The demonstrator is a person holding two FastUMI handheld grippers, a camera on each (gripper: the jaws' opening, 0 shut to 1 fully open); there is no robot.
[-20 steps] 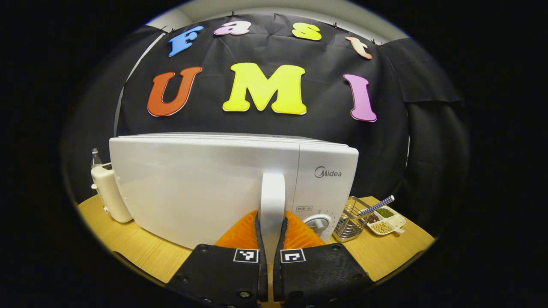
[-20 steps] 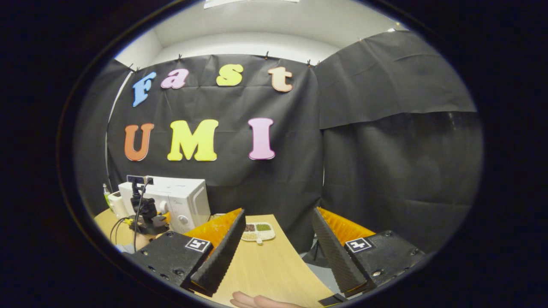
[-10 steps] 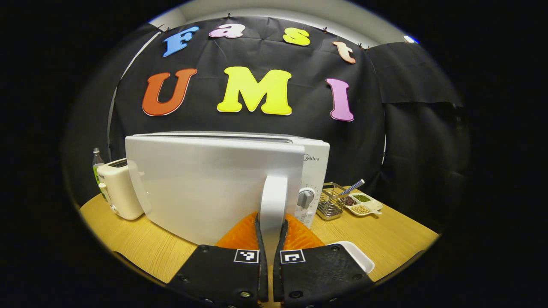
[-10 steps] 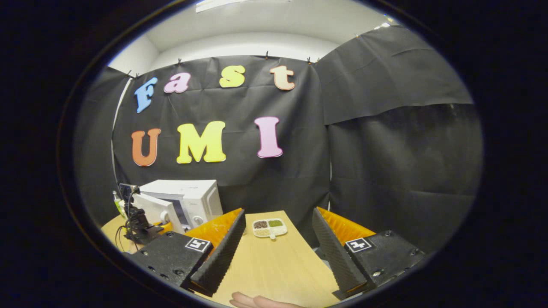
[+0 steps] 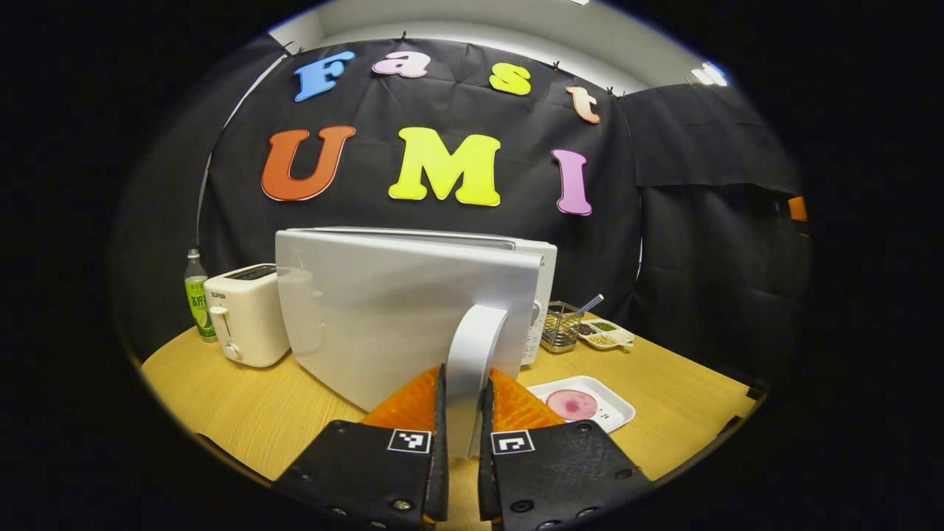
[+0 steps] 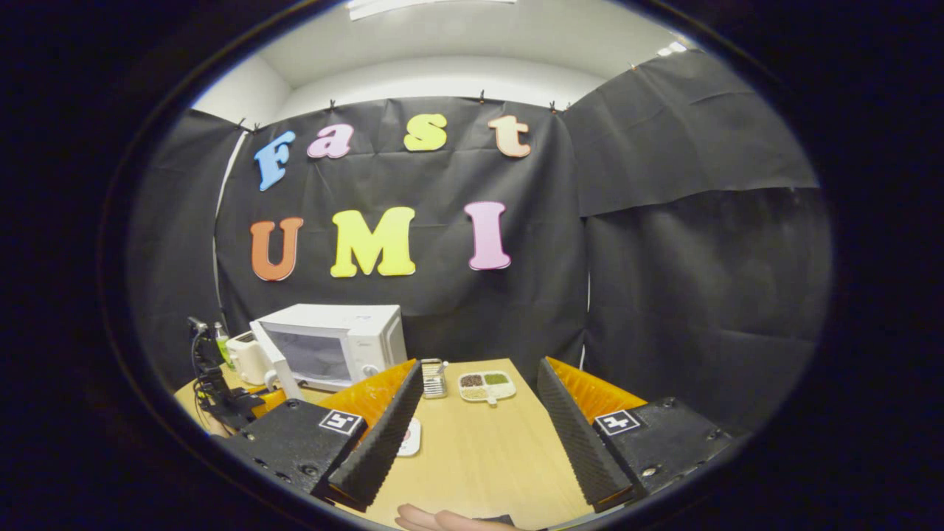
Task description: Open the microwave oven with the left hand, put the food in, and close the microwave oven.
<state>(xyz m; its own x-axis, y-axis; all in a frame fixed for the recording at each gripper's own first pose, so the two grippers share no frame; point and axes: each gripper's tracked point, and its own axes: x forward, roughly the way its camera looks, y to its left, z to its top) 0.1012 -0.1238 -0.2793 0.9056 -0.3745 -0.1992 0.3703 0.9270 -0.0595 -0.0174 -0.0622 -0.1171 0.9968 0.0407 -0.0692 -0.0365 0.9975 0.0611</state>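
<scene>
On the wooden table (image 5: 243, 413), left fingers (image 5: 428, 402) clamp the microwave door handle (image 5: 472, 354); right fingers (image 6: 564, 413) spread apart.

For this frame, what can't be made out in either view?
- Microwave cavity: in the left gripper view the open door hides it; in the right gripper view it is too small to tell what's inside.
- Tray with the pink food: its near edge is cut off by the left hand-held gripper, which is shut on the door handle.
- Divided dish: contents too small to identify.
</scene>
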